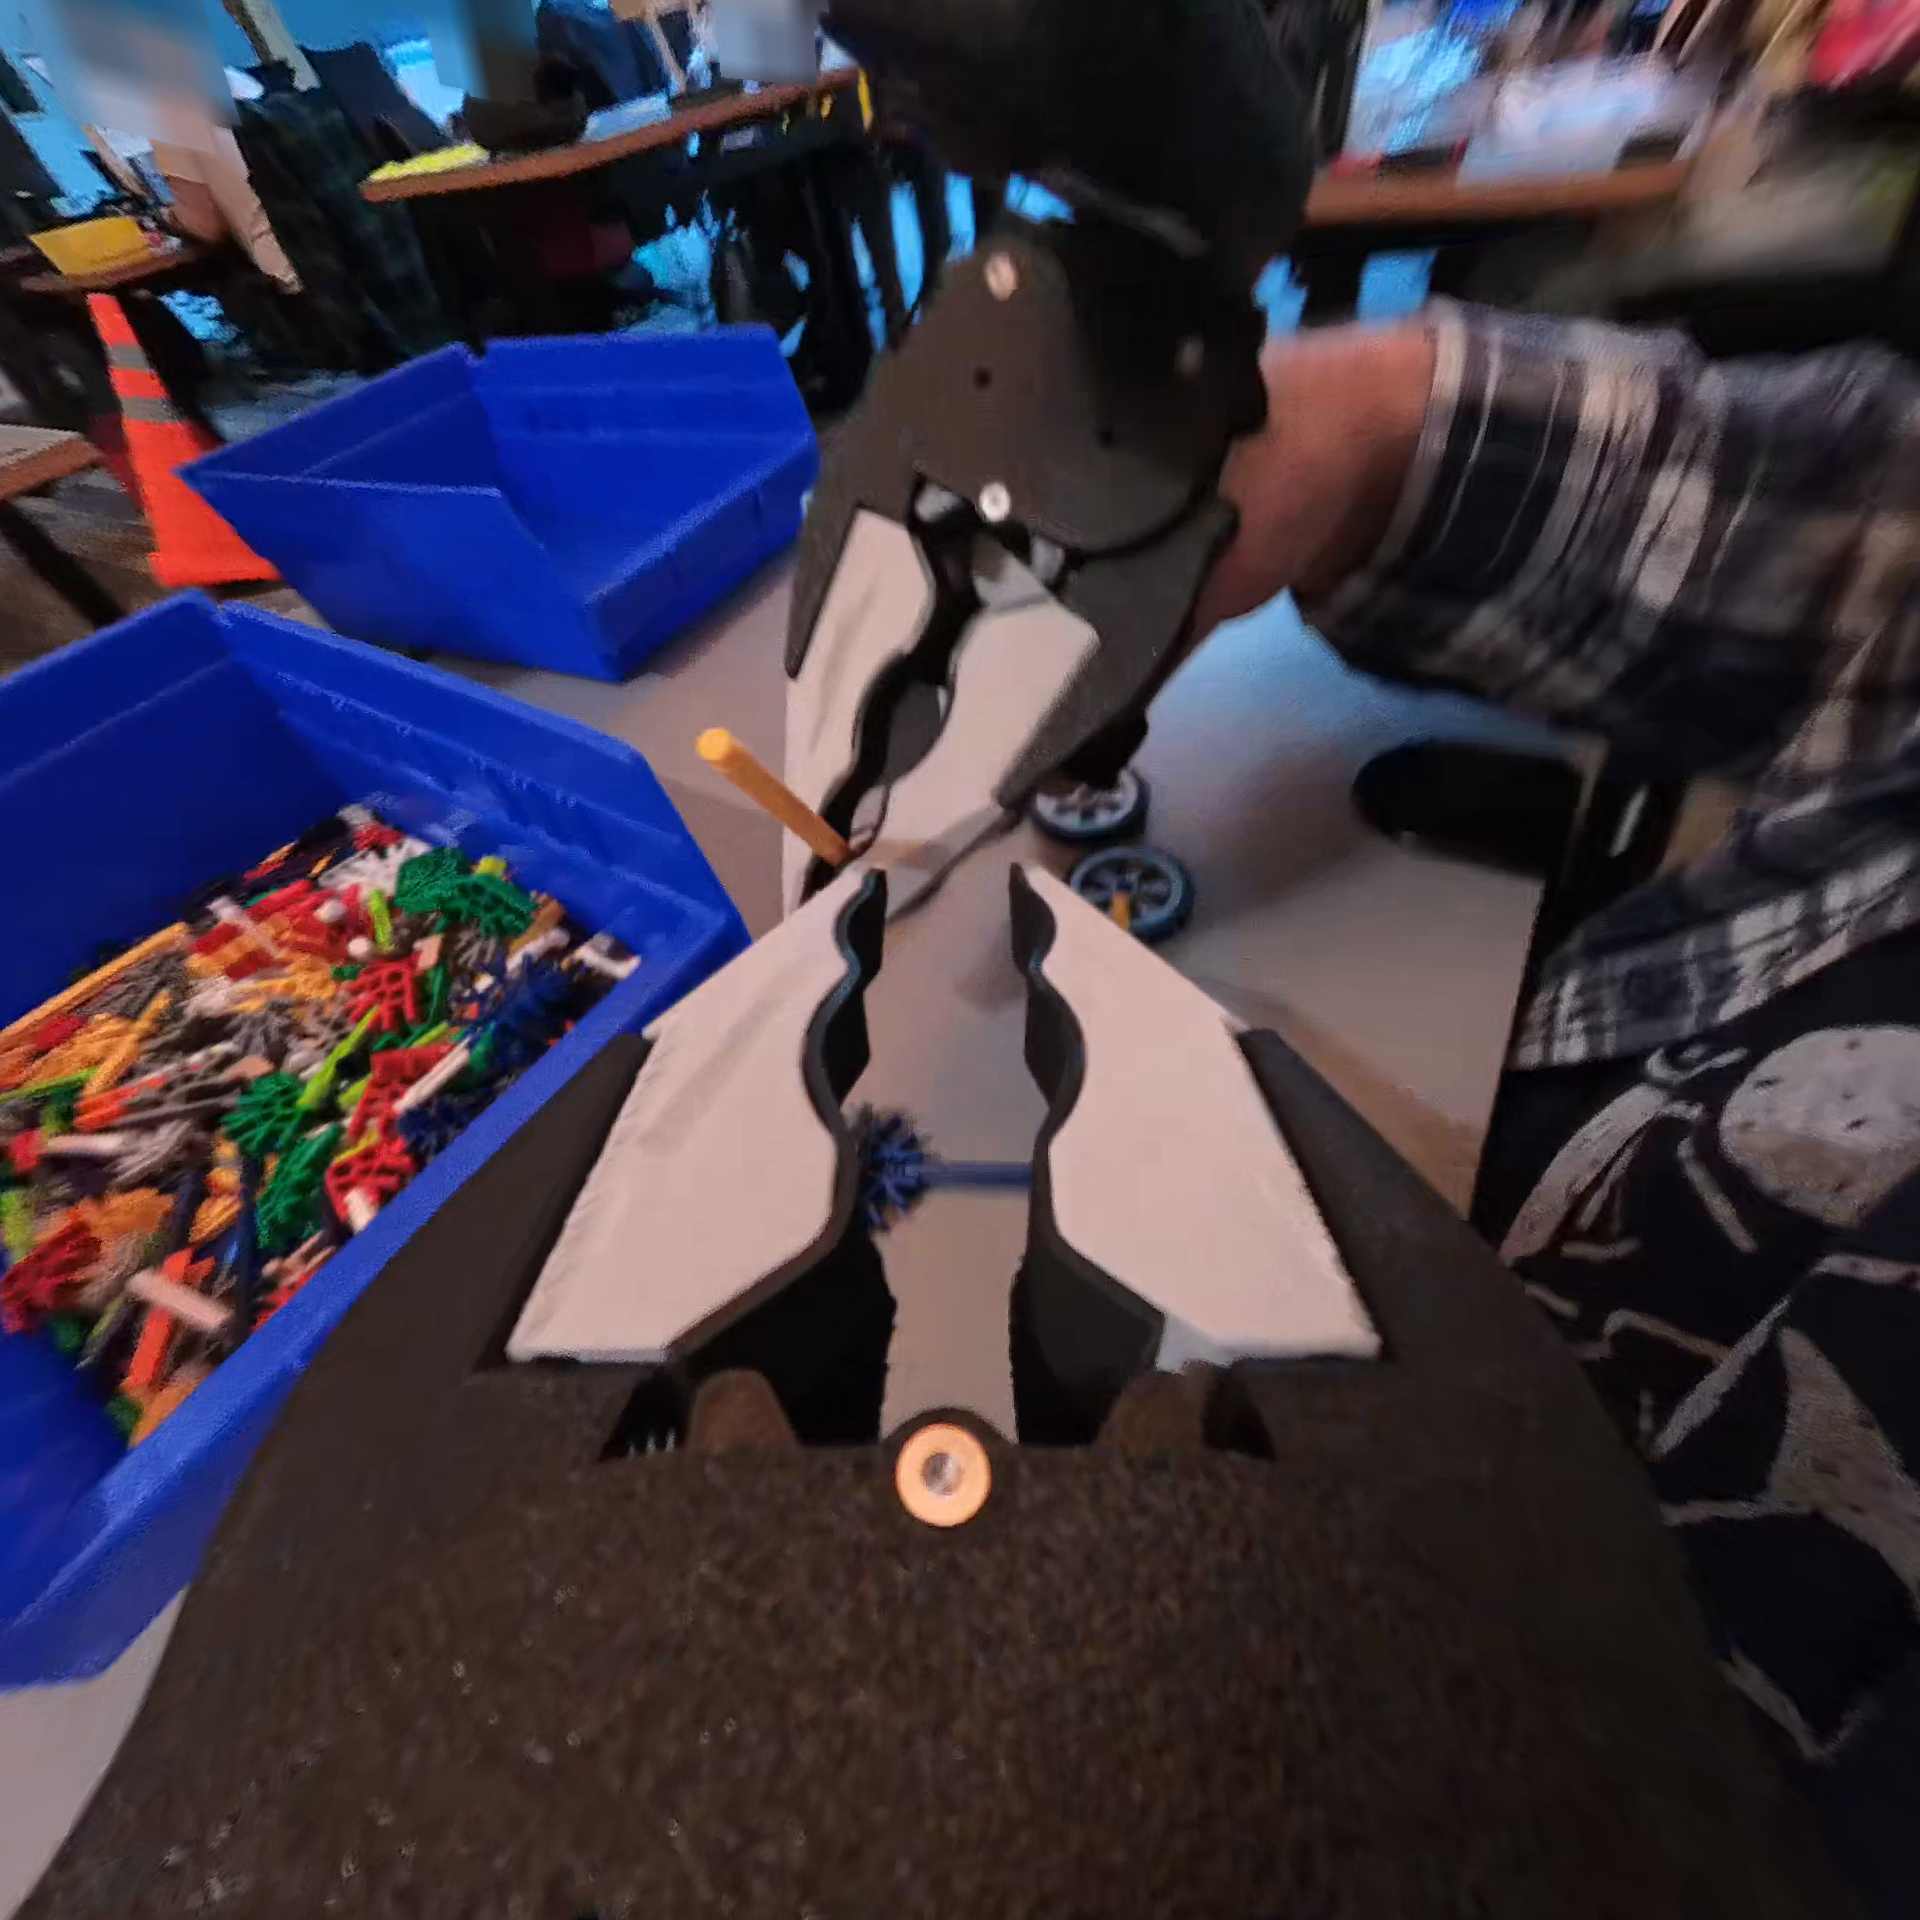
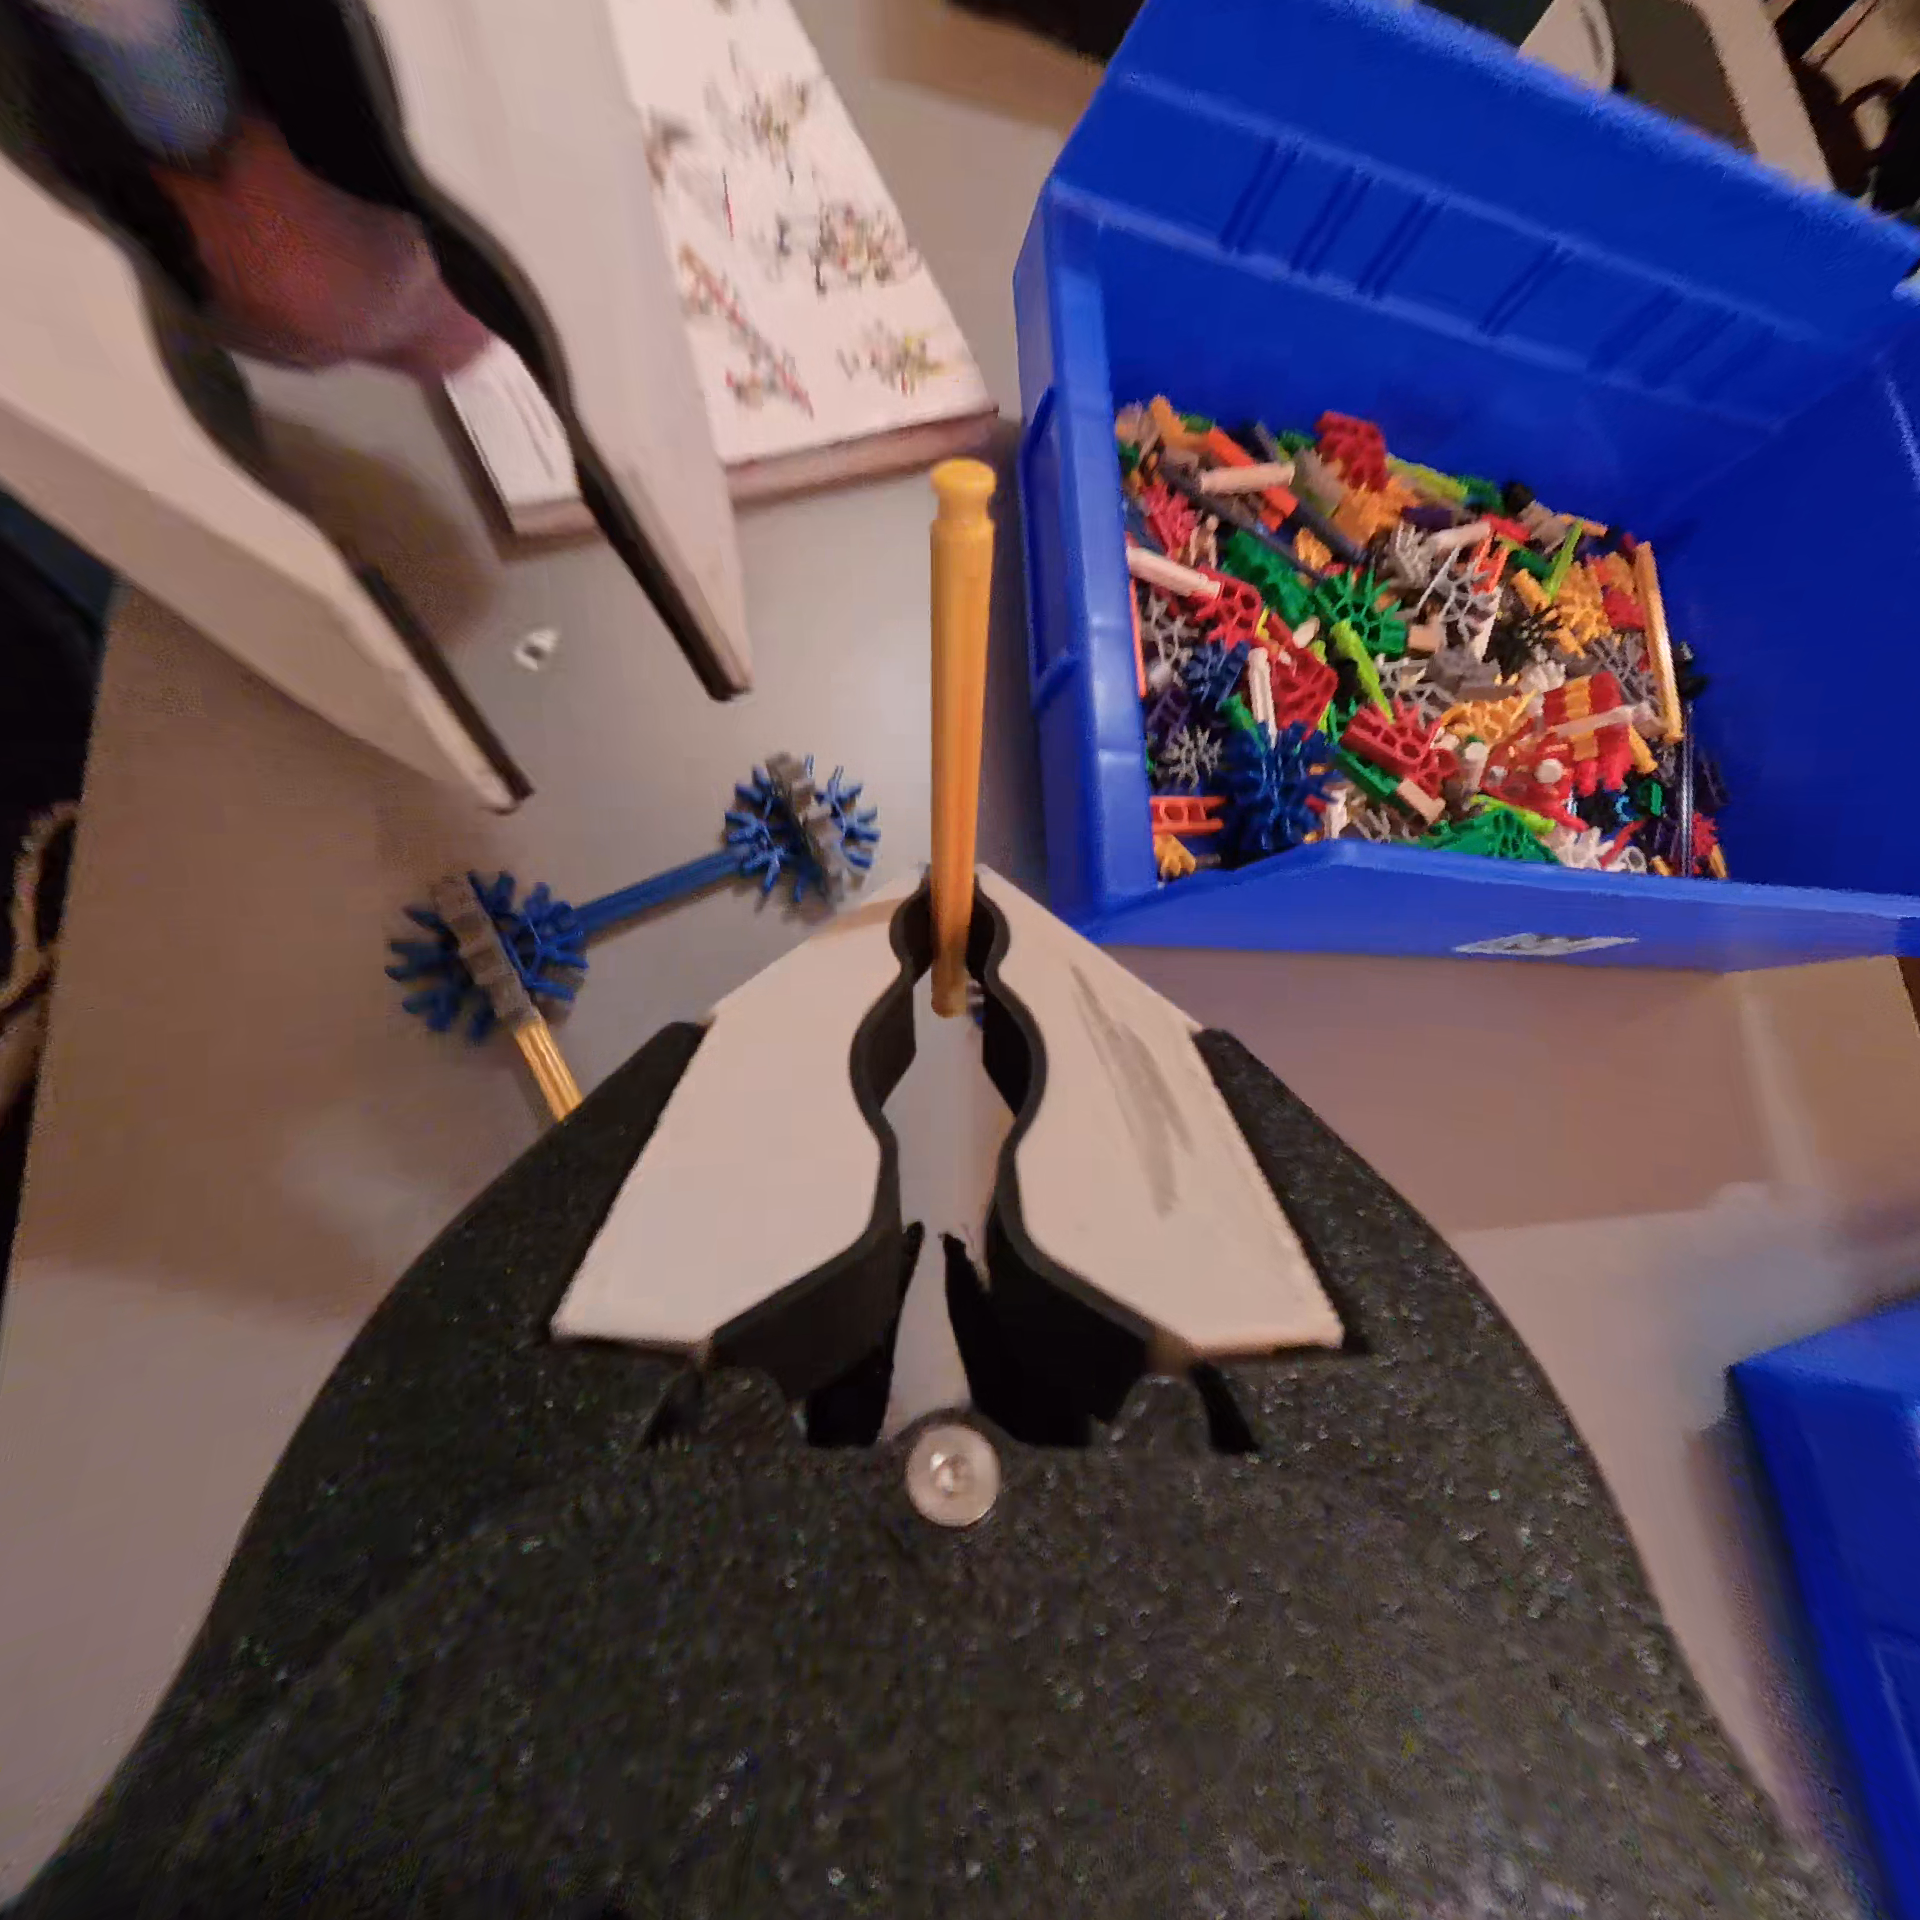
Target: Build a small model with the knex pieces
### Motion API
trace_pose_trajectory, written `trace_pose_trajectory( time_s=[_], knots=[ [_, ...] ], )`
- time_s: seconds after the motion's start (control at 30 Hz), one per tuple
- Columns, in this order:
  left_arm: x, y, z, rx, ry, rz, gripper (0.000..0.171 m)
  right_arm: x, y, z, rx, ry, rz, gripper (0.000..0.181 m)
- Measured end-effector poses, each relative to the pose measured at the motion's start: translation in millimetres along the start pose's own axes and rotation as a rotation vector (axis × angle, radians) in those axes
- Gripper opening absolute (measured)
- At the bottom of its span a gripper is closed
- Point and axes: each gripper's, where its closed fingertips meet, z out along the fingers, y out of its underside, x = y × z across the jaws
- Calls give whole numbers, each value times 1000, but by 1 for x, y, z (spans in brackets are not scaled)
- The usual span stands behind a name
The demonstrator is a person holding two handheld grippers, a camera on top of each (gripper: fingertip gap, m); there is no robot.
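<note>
1. The blue bin (image 2: 1455, 914), heaped with mixed coloured construction pieces (image 2: 1403, 675), is sitting just right of the right gripper (image 2: 951, 894).
2. The left gripper (image 1: 945, 894) is hovering with its jaws parted and empty above a blue rod-and-connector assembly (image 2: 634, 894) lying on the grey table (image 2: 260, 1195).
3. The right gripper is clenching the lower end of a yellow rod (image 2: 958, 675), which is sticking straight out beyond the tips; gripping this low, squeezing firmly would likely stop it pivoting.
</note>
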Motion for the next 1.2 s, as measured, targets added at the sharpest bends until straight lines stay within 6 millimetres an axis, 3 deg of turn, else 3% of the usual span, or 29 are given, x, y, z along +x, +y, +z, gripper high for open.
trace_pose_trajectory(
  time_s=[0.17, 0.53, 0.73, 0.97, 1.2],
  knots=[
    [22, 22, 7, -101, 24, 79, 24, -9, 18, 5, -87, -42, -56, 3],
    [13, 68, 23, -333, 36, 204, 25, -2, 41, 16, -175, -19, -86, 3],
    [27, 97, 27, -480, 140, 220, 19, -2, 45, 21, -192, -19, -108, 3],
    [20, 95, 25, -460, 120, 201, 19, -4, 45, 24, -187, -28, -110, 3],
    [9, 72, 20, -347, 69, 176, 20, -5, 45, 23, -185, -36, -110, 3]
  ],
)
